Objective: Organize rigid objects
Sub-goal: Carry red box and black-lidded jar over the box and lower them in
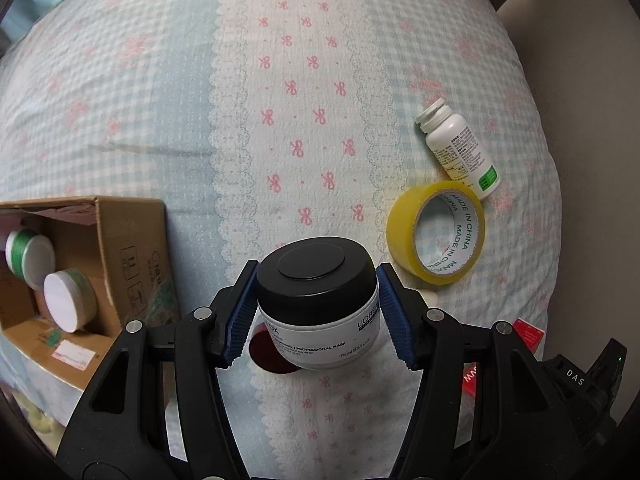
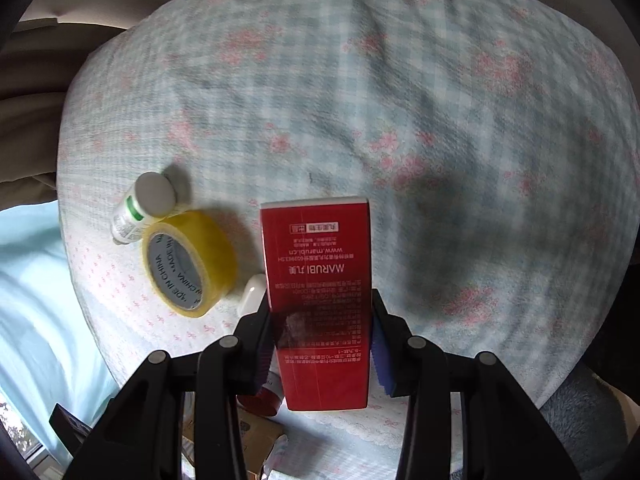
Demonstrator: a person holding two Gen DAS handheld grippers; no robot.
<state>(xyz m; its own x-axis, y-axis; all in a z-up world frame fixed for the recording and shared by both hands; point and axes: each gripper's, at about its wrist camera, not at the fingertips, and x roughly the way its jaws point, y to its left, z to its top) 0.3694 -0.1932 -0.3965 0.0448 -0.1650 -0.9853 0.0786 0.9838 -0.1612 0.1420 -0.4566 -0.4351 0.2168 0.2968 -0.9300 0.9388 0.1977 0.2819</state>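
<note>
Both grippers are holding something above the bed. Left gripper (image 1: 318,312) is clamping a jar (image 1: 318,304) between its blue pads, black lid facing up; the white body is reading "L'ORE…", cut off by a pad, then "PROFESSIONAL MASK" and "75 ml 2.5 FL OZ". Under the jar a dark red round thing (image 1: 270,350) is peeking out, too hidden to name.

Right gripper (image 2: 320,332) is squeezing a red carton (image 2: 318,280), jaws closed on its sides. Its print is showing upside down: "MARUBI" and "www.marubi.cn"; the smaller lines are too fine to read. Below it a red cap (image 2: 260,398) and a brown box corner (image 2: 256,432) are mostly hidden behind the fingers.

Just beside the carton, a small white object (image 2: 252,294) is lying on the bedspread (image 1: 304,100), half covered by a finger. Next comes a yellow tape roll (image 1: 436,232), its core printed "MADE IN CHINA". A white bottle (image 1: 460,148) is lying on its side touching the roll, with a green patch and tiny text I cannot read.

Off to the left gripper's side, a cardboard box (image 1: 132,248) is sitting open on the bed, holding two round white-lidded tubs (image 1: 68,300) with green bands; its far part is running out of view. The checked bedspread with pink bows is stretching away behind, blurred in the right view.
</note>
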